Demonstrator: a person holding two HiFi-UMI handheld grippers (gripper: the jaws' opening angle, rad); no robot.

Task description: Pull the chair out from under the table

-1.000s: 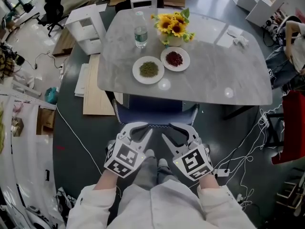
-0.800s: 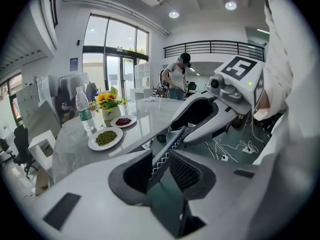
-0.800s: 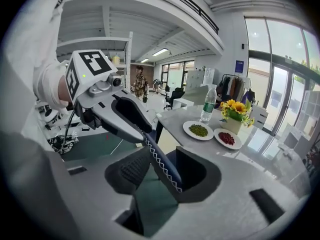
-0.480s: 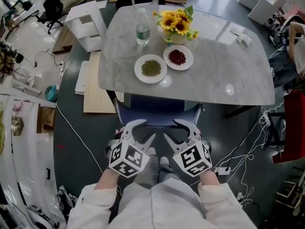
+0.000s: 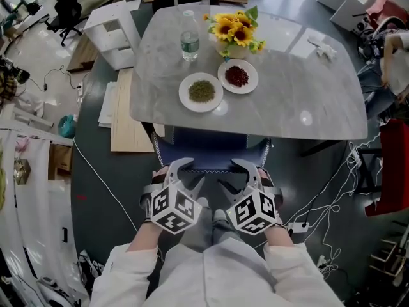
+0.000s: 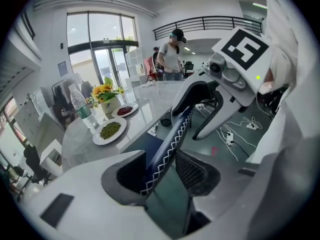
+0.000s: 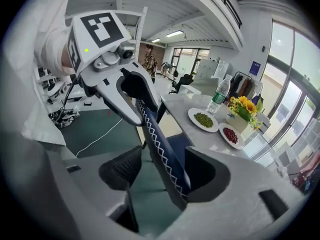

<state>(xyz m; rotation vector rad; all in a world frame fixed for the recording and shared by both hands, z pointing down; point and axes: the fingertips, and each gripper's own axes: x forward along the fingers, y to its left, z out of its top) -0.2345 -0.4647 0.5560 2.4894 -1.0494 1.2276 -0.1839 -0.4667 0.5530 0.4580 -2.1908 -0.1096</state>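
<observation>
The dark blue chair stands tucked under the grey table, its back towards me. My left gripper and right gripper hang side by side over the top edge of the chair back. In the left gripper view the white-stitched chair back runs between the jaws of the left gripper, leaning on one jaw with a gap to the other pad. In the right gripper view the chair back likewise passes between the jaws of the right gripper. Both pairs of jaws are opening.
On the table stand a water bottle, a vase of sunflowers, a plate of green beans and a plate of red beans. A wooden board lies left of the chair. Cables and a power strip lie at the right.
Both grippers have sunk onto the top edge of the chair back and rolled a little. Their jaws have spread wider.
</observation>
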